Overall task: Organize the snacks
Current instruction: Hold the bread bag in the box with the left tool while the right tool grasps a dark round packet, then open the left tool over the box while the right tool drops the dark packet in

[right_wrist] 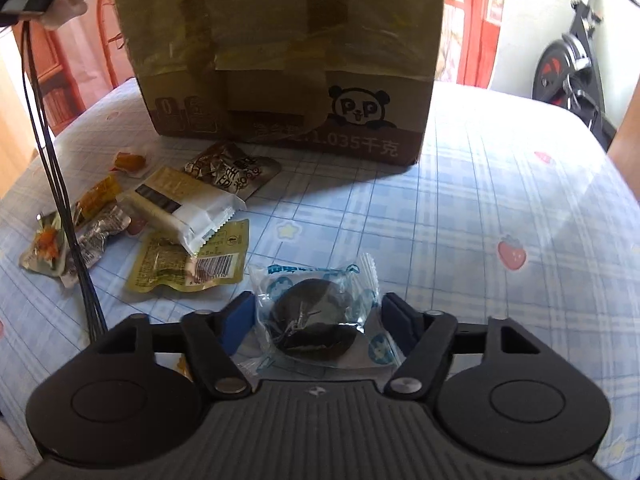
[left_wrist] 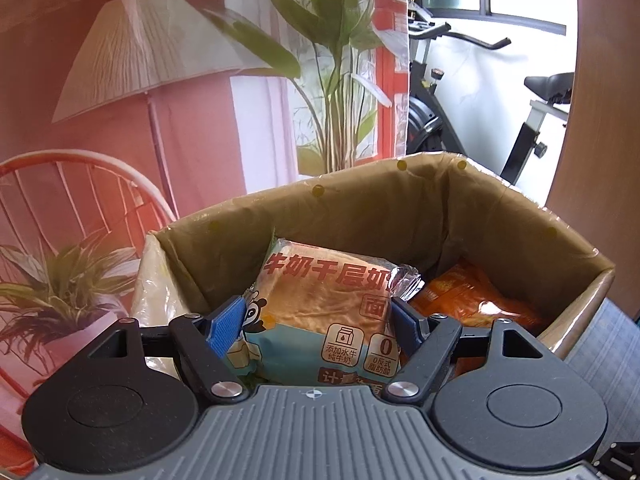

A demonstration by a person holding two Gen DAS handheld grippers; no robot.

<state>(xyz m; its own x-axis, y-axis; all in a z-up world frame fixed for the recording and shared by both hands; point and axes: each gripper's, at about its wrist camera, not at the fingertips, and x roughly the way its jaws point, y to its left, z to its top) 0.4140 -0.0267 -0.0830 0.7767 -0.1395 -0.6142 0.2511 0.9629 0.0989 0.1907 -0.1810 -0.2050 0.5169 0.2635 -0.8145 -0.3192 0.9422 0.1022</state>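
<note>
In the left wrist view, the left gripper (left_wrist: 316, 320) is holding a wrapped milk layer bread (left_wrist: 328, 304) over the open cardboard box (left_wrist: 400, 208); its blue pads are pressing on both sides of the packet, jaws wide because the packet is wide. An orange snack bag (left_wrist: 472, 296) is already lying inside the box toward its right wall, so this hand is judged to be at the placing step, and next it needs only to part the jaws and let the bread settle beside the orange bag. In the right wrist view, the right gripper (right_wrist: 316, 324) is sitting low over the checked tablecloth (right_wrist: 480, 208), jaws apart, with a clear-wrapped chocolate pie (right_wrist: 316, 320) lying between the pads but seemingly not yet pinched. It is lying near the table's near edge, in front of the box, while a heap of loose snack packets (right_wrist: 176, 216) is waiting toward the left edge. The next move there calls for closing gently on the crinkly wrapper, which may slip.
</note>
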